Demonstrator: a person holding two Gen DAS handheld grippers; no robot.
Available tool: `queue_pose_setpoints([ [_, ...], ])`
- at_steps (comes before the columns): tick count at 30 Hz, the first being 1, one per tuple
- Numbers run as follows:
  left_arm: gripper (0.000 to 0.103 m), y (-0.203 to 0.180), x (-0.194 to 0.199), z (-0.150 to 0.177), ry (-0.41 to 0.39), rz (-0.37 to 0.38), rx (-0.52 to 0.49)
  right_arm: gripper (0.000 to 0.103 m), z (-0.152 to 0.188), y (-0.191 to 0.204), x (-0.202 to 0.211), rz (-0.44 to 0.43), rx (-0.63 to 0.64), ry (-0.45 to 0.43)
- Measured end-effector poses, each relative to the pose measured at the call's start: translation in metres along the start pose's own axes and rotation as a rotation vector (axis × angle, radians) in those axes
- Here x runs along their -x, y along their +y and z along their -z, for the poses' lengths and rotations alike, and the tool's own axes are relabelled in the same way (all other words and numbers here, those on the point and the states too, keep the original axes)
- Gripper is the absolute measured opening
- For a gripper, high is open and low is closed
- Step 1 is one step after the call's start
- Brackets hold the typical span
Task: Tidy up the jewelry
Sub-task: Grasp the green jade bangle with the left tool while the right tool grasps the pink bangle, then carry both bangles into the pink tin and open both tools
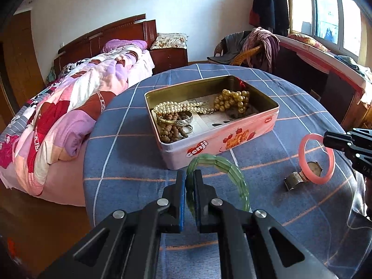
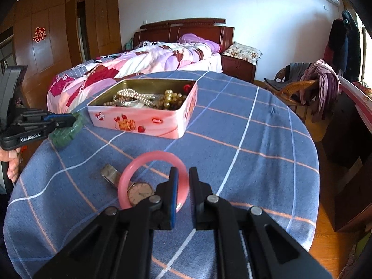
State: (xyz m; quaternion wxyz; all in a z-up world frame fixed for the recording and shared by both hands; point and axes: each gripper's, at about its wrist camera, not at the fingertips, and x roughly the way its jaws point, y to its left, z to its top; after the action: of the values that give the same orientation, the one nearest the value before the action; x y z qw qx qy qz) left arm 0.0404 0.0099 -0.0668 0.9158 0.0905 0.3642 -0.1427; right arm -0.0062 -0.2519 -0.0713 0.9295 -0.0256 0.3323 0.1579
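My left gripper (image 1: 189, 174) is shut on a green jade bracelet (image 1: 223, 162), held just above the cloth in front of the pink tin (image 1: 209, 144). The tin stands open and holds pearl strands (image 1: 179, 107), gold beads (image 1: 232, 100), brown beads and a silver bangle. My right gripper (image 2: 183, 172) is shut on a pink bangle (image 2: 139, 165), lifted over a wristwatch (image 2: 139, 191) that lies on the blue checked tablecloth (image 2: 244, 139). In the right wrist view the left gripper (image 2: 72, 121) with the green bracelet (image 2: 67, 132) shows at the left, near the tin (image 2: 144, 121).
The round table sits beside a bed (image 1: 69, 107) with a patchwork quilt. A wicker chair (image 2: 300, 88) draped with clothes and a dark desk (image 2: 348, 127) stand at the right. A hand (image 2: 12, 162) grips the left tool's handle.
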Motion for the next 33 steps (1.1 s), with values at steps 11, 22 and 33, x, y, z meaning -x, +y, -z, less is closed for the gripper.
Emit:
queue_pose_setpoints([
  [11, 0.006, -0.004, 0.007, -0.007, -0.026, 0.004, -0.013, 0.002, -0.015, 0.007, 0.003, -0.019, 0.012, -0.039],
  [22, 0.006, 0.003, 0.001, -0.004, -0.008, -0.009, 0.003, 0.066, -0.009, -0.013, -0.011, -0.015, -0.060, 0.035],
  [33, 0.006, -0.001, -0.004, 0.001, 0.015, 0.008, -0.005, 0.083, 0.004, 0.023, -0.037, -0.104, 0.073, 0.169],
])
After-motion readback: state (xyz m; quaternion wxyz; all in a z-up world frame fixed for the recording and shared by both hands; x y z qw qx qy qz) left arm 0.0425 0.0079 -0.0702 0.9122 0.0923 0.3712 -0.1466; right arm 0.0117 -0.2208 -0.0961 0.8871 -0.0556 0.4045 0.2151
